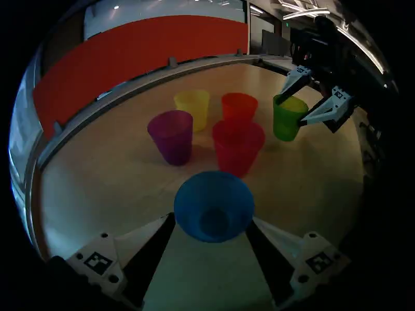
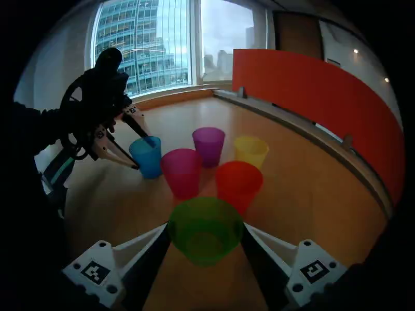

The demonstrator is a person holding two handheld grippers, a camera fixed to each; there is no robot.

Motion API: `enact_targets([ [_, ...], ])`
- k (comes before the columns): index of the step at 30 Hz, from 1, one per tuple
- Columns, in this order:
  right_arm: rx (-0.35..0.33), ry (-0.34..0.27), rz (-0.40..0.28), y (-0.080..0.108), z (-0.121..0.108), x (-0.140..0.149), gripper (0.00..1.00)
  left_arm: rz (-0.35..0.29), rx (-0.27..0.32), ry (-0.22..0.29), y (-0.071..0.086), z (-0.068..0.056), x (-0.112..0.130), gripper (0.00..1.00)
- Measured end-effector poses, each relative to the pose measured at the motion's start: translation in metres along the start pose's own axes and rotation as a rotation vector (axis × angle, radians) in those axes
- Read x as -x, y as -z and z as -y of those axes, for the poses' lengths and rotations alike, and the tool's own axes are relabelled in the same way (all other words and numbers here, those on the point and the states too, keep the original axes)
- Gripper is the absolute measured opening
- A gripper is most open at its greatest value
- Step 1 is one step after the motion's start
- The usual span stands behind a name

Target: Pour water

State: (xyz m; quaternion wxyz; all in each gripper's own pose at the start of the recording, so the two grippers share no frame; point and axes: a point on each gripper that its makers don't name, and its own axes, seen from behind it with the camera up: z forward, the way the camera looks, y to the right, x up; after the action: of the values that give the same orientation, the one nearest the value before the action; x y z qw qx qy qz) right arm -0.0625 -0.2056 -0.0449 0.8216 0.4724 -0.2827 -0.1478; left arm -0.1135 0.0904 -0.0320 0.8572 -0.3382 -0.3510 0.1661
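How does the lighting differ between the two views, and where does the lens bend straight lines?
Left gripper view: dim and flat, ceiling lights streak as glare, the far edge of the table bows, the blue cup looks sharp. Right gripper view: the bright window backlights the left gripper into a mostly dark silhouette, the red panel curves, the green cup is sharp.

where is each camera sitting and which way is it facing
Left gripper view: rides the left gripper, facing across the table to an orange wall; own fingers hold the blue cup.
Right gripper view: rides the right gripper, facing the window; own fingers hold the green cup.
Shared: both held cups, the opposite gripper, four cups standing between.
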Motion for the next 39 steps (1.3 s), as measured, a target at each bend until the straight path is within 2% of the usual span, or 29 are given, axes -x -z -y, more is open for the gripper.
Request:
enact_targets([
  [8, -0.003, -0.006, 0.004, -0.005, 0.002, 0.006, 0.92, 0.016, 0.005, 0.029, 0.005, -0.005, 0.015, 0.96],
  [18, 0.007, 0.003, 0.009, -0.008, 0.002, 0.012, 0.92, 0.009, -0.01, 0.05, 0.014, -0.004, 0.024, 0.96],
  [39, 0.018, 0.001, 0.014, -0.006, 0.001, 0.021, 0.92, 0.002, -0.026, 0.049, 0.021, -0.007, 0.025, 0.96],
])
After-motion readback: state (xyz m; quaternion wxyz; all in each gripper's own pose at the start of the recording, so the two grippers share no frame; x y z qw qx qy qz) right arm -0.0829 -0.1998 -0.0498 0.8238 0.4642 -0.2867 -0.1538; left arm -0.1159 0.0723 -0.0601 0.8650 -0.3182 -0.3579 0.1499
